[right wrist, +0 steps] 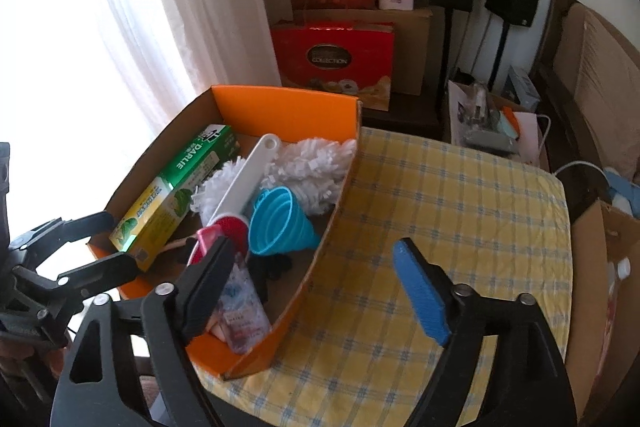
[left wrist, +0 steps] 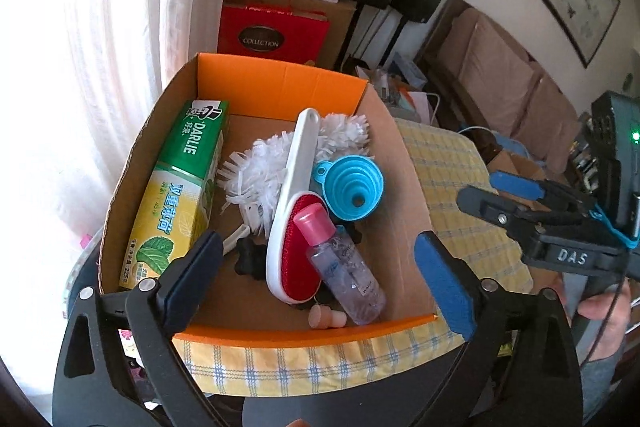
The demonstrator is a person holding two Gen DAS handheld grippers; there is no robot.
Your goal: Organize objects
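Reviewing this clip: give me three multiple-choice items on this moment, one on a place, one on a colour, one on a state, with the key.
1. Where does the toothpaste box lie?
A. in the cardboard box, along its window-side wall
B. on the checked cloth
C. between a gripper's fingers

2. What colour is the funnel?
A. red
B. blue
C. white

3. How do the left gripper and right gripper stand?
A. both shut
B. one holds the bottle
C. both open, holding nothing

Key: A, it leans against that wall; B, plainly blue; C, the fingers stand wide apart and grip nothing.
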